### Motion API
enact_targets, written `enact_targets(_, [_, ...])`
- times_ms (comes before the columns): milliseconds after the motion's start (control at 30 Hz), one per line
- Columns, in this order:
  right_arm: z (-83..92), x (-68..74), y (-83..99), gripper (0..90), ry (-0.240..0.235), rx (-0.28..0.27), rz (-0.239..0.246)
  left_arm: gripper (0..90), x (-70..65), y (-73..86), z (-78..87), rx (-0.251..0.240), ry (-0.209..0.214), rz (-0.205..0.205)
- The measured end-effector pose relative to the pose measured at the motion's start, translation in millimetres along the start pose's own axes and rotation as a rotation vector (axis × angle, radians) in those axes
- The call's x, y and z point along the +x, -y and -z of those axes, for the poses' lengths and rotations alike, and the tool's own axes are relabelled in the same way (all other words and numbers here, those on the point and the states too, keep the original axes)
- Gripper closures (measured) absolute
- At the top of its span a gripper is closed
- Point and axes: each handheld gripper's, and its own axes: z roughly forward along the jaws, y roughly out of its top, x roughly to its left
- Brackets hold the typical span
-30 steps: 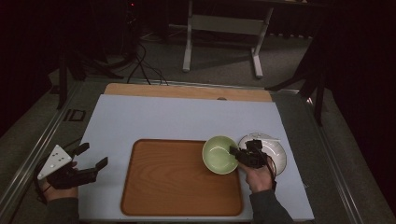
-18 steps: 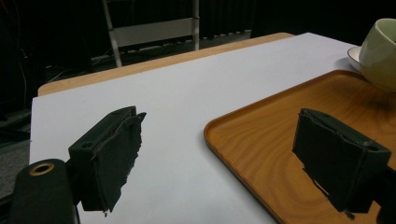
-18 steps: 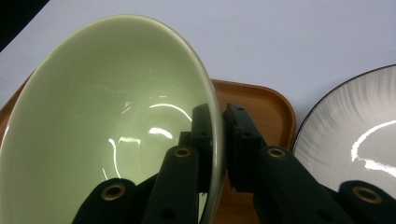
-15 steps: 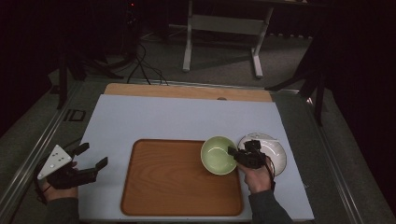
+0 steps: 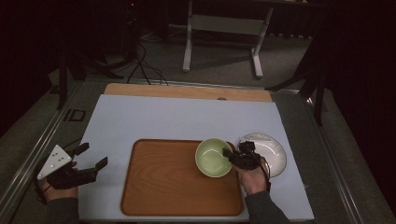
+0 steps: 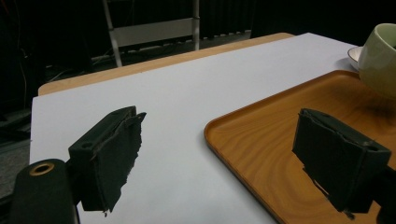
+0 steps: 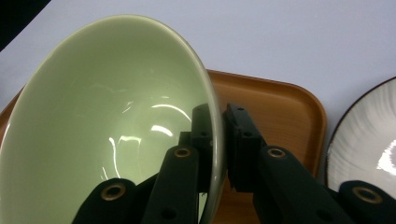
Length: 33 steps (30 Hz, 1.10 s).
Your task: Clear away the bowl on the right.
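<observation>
A pale green bowl (image 5: pixel 213 157) hangs over the right end of the wooden tray (image 5: pixel 163 186), and my right gripper (image 5: pixel 229 155) is shut on its right rim. In the right gripper view the rim of the green bowl (image 7: pixel 107 116) is clamped between the two black jaws, one inside and one outside the wall. My left gripper (image 5: pixel 89 157) rests at the table's left edge with its jaws wide apart and nothing between them. From the left gripper view the bowl (image 6: pixel 380 58) shows far right above the tray (image 6: pixel 289 135).
A white plate with a dark rim (image 5: pixel 271 151) lies just right of the tray, under the right hand. The table is covered by a light sheet (image 5: pixel 187 116) with a wooden strip along its far edge. A metal stand (image 5: pixel 224 28) is on the floor beyond.
The bowl and right gripper have shifted slightly to the left over the tray. The left gripper has stayed put.
</observation>
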Motion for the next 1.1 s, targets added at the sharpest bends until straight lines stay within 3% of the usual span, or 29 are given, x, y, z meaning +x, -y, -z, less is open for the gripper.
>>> enact_targets(1100, [-12.7, 22.2, 4.9, 82.6, -0.023, 0.036, 0.06, 15.2, -0.1, -0.2, 0.7, -0.003, -0.003, 0.0])
